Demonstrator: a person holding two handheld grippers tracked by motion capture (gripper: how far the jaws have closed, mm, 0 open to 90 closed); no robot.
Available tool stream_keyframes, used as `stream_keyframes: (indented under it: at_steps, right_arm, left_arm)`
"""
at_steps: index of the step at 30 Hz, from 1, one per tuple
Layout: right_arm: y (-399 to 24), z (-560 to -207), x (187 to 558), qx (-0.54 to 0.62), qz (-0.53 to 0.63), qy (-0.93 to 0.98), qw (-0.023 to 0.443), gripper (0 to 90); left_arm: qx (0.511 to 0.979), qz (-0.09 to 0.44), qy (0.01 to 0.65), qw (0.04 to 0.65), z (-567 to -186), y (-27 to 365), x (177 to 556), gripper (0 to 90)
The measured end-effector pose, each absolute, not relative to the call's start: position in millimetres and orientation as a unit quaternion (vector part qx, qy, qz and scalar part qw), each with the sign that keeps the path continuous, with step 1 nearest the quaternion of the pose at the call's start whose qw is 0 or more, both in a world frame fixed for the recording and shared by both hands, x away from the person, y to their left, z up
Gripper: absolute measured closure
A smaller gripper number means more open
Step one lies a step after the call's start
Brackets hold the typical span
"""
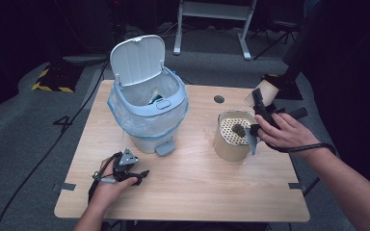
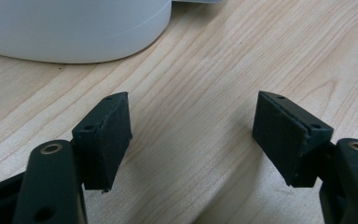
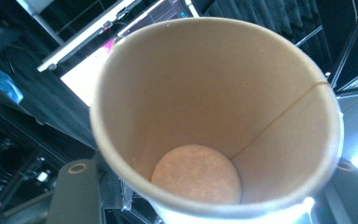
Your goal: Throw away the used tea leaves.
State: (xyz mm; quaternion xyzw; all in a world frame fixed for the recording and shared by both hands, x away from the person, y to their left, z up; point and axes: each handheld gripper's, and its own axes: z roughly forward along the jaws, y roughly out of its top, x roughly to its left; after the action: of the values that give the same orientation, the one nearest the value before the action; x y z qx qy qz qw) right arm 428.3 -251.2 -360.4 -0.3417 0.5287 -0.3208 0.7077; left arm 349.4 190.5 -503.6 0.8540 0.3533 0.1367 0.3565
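Note:
My right gripper [image 1: 259, 99] is shut on a beige paper cup [image 1: 264, 90] and holds it tilted in the air over the table's back right. The right gripper view looks straight into the paper cup [image 3: 214, 116], whose inside is empty and dry. Just in front of it stands a tan canister [image 1: 229, 144] with a perforated insert, on which a dark lump [image 1: 238, 129] lies. My left gripper [image 1: 134, 167] rests on the table near the front left. Its jaws stand open over bare wood, with nothing between the pads [image 2: 105, 135].
A white pedal bin [image 1: 144, 122] lined with a clear bag stands at the back left, its lid [image 1: 137, 60] raised and its pedal [image 1: 165, 148] facing the front. The bin's base [image 2: 74, 32] lies close ahead of the left gripper. A small round hole [image 1: 218, 99] sits in the tabletop.

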Motion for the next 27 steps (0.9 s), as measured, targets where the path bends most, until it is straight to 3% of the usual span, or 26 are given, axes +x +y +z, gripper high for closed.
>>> stream_keyframes:
  at_steps: [7, 14, 20, 27]
  right_arm:
    - [-253, -347, 429, -0.271, -0.226, 0.615, 0.705, 35.3]
    - [-267, -330, 438, -0.136, -0.076, 0.73, 0.665, 34.3]
    - [-284, -314, 442, 0.004, 0.086, 0.806, 0.586, 33.9]
    - [-298, -306, 446, 0.172, 0.278, 0.838, 0.437, 32.7]
  left_arm:
    - [0.854, 0.136, 0.354, 0.357, -504, 191, 349, 28.0]
    - [0.854, 0.137, 0.353, 0.356, -504, 190, 351, 27.9]
    - [0.854, 0.137, 0.353, 0.356, -504, 190, 351, 27.9]
    - [0.854, 0.138, 0.354, 0.356, -504, 190, 351, 27.8]
